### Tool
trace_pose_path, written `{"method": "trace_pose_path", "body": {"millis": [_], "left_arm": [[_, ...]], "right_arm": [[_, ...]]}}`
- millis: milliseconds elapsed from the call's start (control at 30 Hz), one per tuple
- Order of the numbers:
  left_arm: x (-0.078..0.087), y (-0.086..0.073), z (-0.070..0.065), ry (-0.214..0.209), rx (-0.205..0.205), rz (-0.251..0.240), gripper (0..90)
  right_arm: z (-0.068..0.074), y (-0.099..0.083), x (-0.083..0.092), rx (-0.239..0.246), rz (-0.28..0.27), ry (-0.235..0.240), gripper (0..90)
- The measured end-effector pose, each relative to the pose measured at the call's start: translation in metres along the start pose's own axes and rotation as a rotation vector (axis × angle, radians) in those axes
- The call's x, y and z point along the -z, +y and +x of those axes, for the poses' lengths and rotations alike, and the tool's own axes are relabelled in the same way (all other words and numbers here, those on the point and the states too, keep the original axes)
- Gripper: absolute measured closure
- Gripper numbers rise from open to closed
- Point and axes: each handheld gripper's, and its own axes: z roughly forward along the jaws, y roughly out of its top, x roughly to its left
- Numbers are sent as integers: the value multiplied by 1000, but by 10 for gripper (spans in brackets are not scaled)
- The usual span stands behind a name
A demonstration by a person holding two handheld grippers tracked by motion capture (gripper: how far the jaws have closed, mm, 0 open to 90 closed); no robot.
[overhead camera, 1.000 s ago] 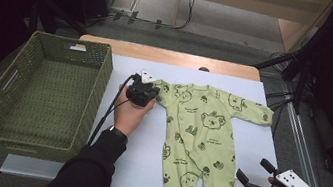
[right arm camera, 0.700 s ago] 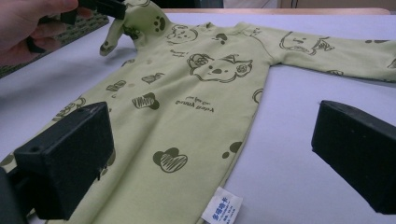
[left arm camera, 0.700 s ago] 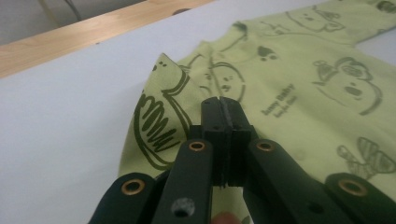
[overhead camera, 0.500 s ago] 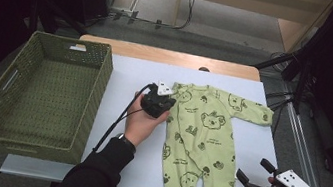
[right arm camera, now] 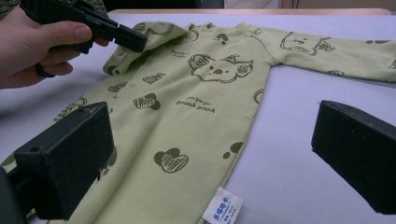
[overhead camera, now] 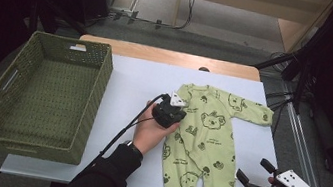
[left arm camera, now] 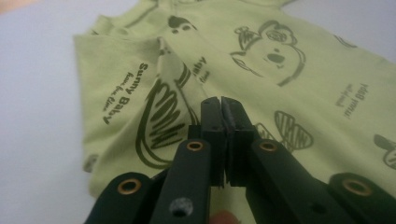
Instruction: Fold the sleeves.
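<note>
Left gripper (overhead camera: 175,109) fingers pinched on the folded-in sleeve of the green baby romper (overhead camera: 207,145), which lies flat on the white surface (overhead camera: 130,83) right of the basket (overhead camera: 38,93); right gripper (overhead camera: 254,174) fingers wide, empty, near romper's legs.

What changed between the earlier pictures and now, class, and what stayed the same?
The left gripper carried the romper's sleeve rightward, folding it over the chest; its fingers remain pinched together, the sleeve edge apparently between them. The right gripper stayed open near the romper's legs, and the basket never moved.
</note>
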Motion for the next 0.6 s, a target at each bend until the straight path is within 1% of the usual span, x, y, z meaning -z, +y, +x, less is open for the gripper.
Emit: {"method": "trace_pose_path", "body": {"millis": [67, 100, 167, 200, 267, 300, 333, 367, 433, 467, 533, 567, 600], "left_arm": [[2, 0, -1, -25, 2, 1, 715], [5, 0, -1, -33, -6, -3, 650], [12, -1, 2, -41, 5, -30, 589], [17, -1, 5, -36, 10, -42, 565], [26, -3, 13, -17, 36, -55, 550], [29, -5, 17, -8, 55, -66, 529], [32, -7, 21, 7, 69, -69, 514], [33, -10, 25, 24, 93, -69, 499], [34, -16, 32, 46, 131, -54, 463], [33, -20, 34, 46, 151, -40, 450], [28, -26, 38, 30, 182, -3, 414], [25, -28, 38, 21, 190, 21, 404], [22, -30, 37, 25, 197, 38, 403]], "right_arm": [[0, 0, -1, 3, -1, 1, 0], [0, 0, -1, 1, 0, 3, 0], [1, 0, -1, 2, 0, 5, 0], [0, 0, -1, 2, -1, 6, 0], [1, 0, -1, 1, -1, 5, 0], [1, 0, -1, 1, -1, 4, 0], [0, 0, -1, 3, -3, 4, 0], [1, 0, -1, 1, -1, 3, 0], [1, 0, -1, 6, -1, 3, 0], [1, 0, -1, 3, 0, 4, 0], [1, 0, -1, 5, 5, 3, 0], [1, 0, -2, 7, 4, 4, 0], [1, 0, -2, 6, 5, 4, 0]]}}
